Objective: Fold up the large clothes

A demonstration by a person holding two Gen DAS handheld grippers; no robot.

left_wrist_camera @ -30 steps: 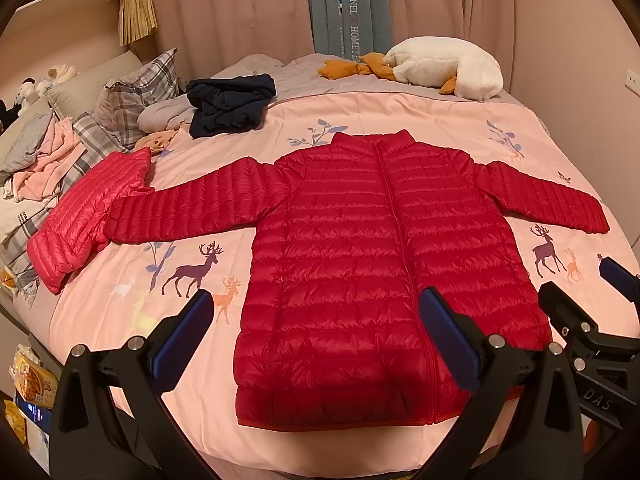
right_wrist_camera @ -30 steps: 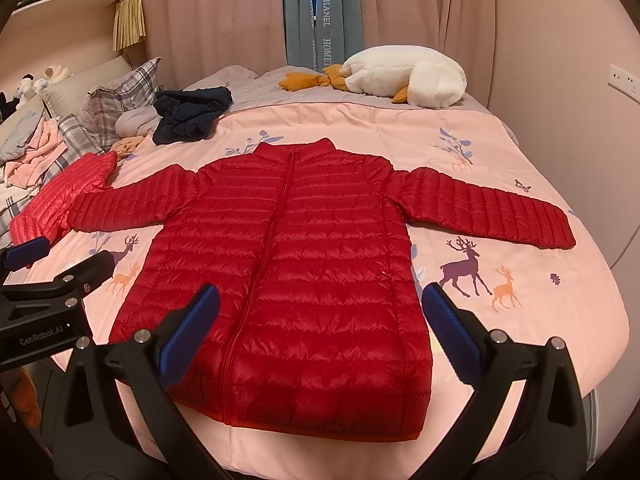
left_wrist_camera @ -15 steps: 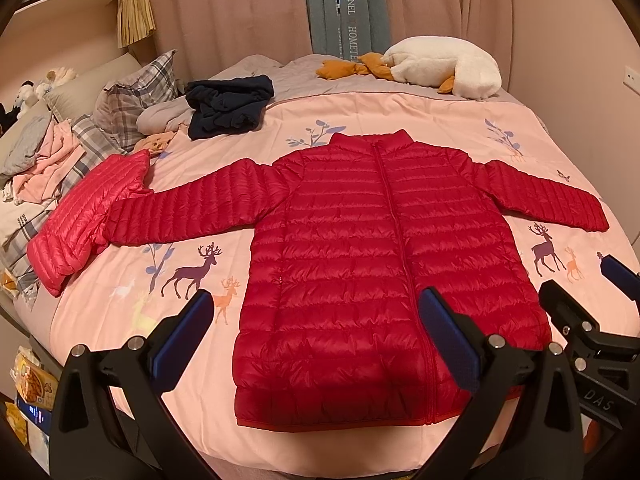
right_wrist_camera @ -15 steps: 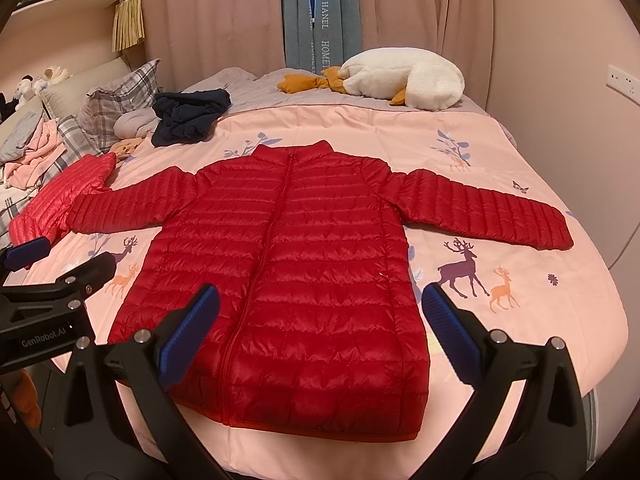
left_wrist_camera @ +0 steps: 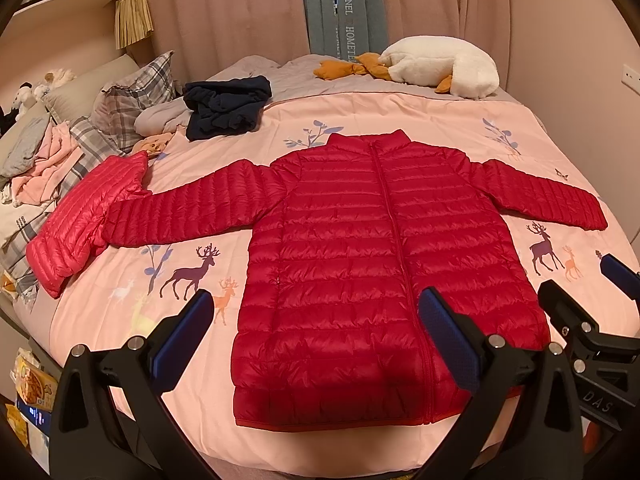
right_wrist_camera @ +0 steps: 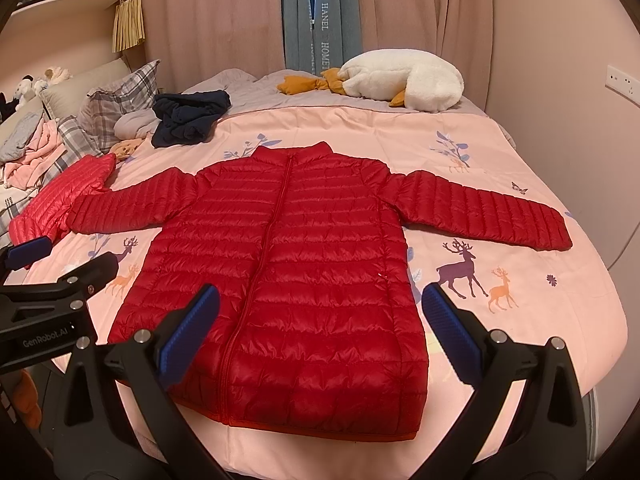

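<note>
A red quilted puffer jacket (left_wrist_camera: pixel 368 264) lies flat, front up and zipped, in the middle of a pink bedspread (left_wrist_camera: pixel 400 116) printed with deer and leafy sprigs; its collar points toward the far curtains and its hem lies near the close edge of the bed. Both sleeves are spread outward from the jacket's body, the one on the view's left ending beside a second, lighter pink-red quilted garment (left_wrist_camera: pixel 80 224) that is bunched at the spread's edge. Beyond the jacket's collar, to the left, sits a crumpled dark navy garment (left_wrist_camera: pixel 224 106), with plaid pillows (left_wrist_camera: pixel 132 100) and loose pink and grey clothing (left_wrist_camera: pixel 36 152) further out toward the headboard side. Beyond the collar to the right, on a grey sheet, rests a white plush goose (left_wrist_camera: pixel 440 66) with orange feet. Pink curtains (right_wrist_camera: pixel 224 16) and a blue lettered panel (right_wrist_camera: pixel 324 16) back the bed, and a wall socket (right_wrist_camera: pixel 620 80) shows on the wall right of the jacket. The left gripper (left_wrist_camera: pixel 316 340) hovers above the jacket's hem, jaws wide and empty; the right gripper (right_wrist_camera: pixel 320 332) hangs likewise over the hem, jaws wide apart, holding nothing.
</note>
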